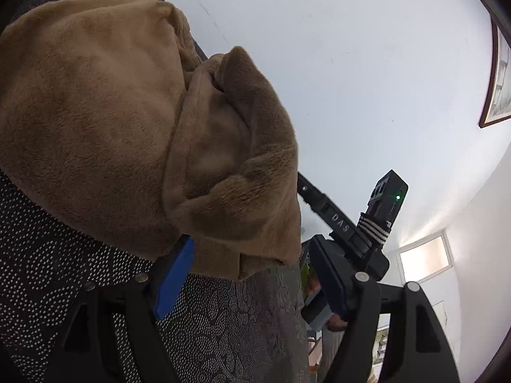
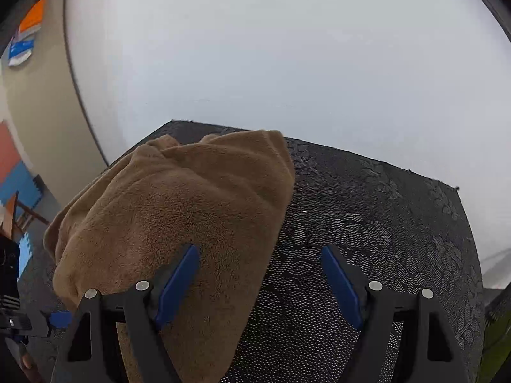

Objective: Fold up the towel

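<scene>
Item: towel (image 2: 179, 210), tan, plush, short nap. Lies bunched in a rounded heap on the bench (image 2: 383, 223), toward its left edge and reaching the far left corner; no flat panel, no squared edge showing. A rolled hem and a peaked corner (image 1: 239, 60) stand up on the side nearest my left claw

Bench cover: dark cloth, dotted and floral weave, slightly glossy, flat

Left claw (image 1: 255, 281): blades apart, nothing between them; one blue pad (image 1: 174, 277) sits at the foot of the heap, the other off the bench edge

Right claw (image 2: 262, 284): blades apart, empty; left blade over the near slope of the heap, right blade over bare cover

Handling, as I judge it: light, limp, no stiffness; will sag and drape wherever it is lifted, and the nap should grip the pads rather than slip. Not fragile. Thick folds may bulk a pinch, so take a single layer

Where to hold: the hemmed edge or the peaked corner, one corner per claw, well apart, so the cloth hangs open

Fold state: heaped, not folded flat
</scene>
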